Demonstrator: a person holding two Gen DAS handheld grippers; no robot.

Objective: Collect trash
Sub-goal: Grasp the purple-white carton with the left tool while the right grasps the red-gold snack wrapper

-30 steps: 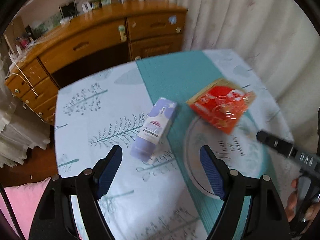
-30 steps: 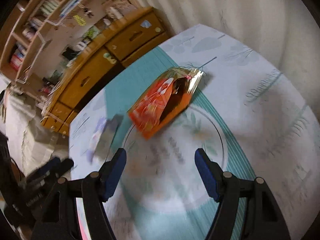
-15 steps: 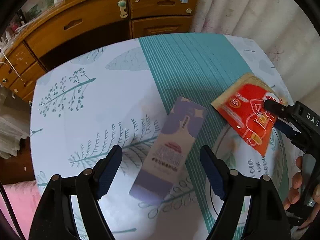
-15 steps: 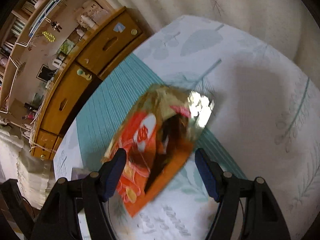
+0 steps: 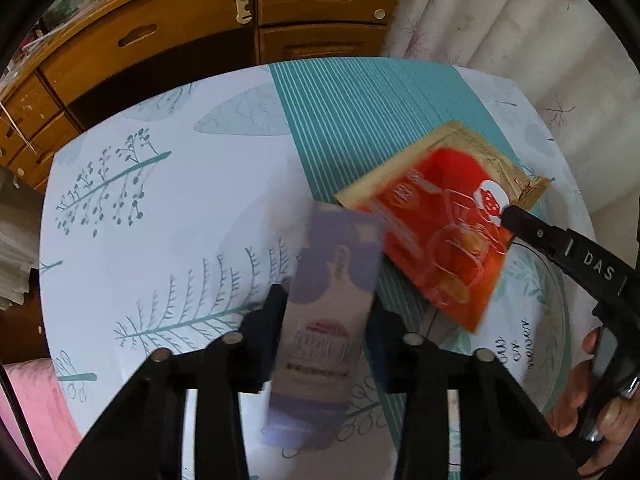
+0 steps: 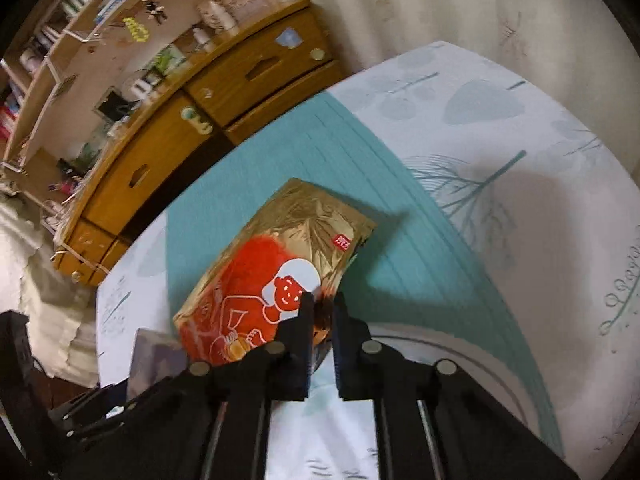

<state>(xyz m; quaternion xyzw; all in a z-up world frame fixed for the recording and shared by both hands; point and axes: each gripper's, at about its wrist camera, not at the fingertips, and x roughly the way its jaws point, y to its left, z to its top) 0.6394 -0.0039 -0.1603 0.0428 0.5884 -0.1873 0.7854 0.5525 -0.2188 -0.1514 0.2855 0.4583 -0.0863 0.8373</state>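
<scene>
A purple carton [image 5: 328, 312] lies on the patterned tablecloth, and my left gripper [image 5: 326, 316] is shut on its sides. It shows blurred at the lower left of the right wrist view [image 6: 154, 360]. A red and gold snack bag [image 5: 444, 232] lies to its right, partly over a glass plate [image 5: 556, 344]. My right gripper [image 6: 322, 312] is shut on the bag's near edge [image 6: 280, 264]. The right gripper's finger [image 5: 560, 248] also shows in the left wrist view.
The table [image 5: 180, 208] has a teal striped band down its middle. A wooden dresser [image 5: 200, 32] stands behind it and a curtain [image 5: 520, 40] hangs at the right. Shelves with clutter [image 6: 100, 40] stand beyond the dresser.
Both grippers moved forward and closed: the left on the purple carton, the right on the red snack bag. Both were open half a second ago.
</scene>
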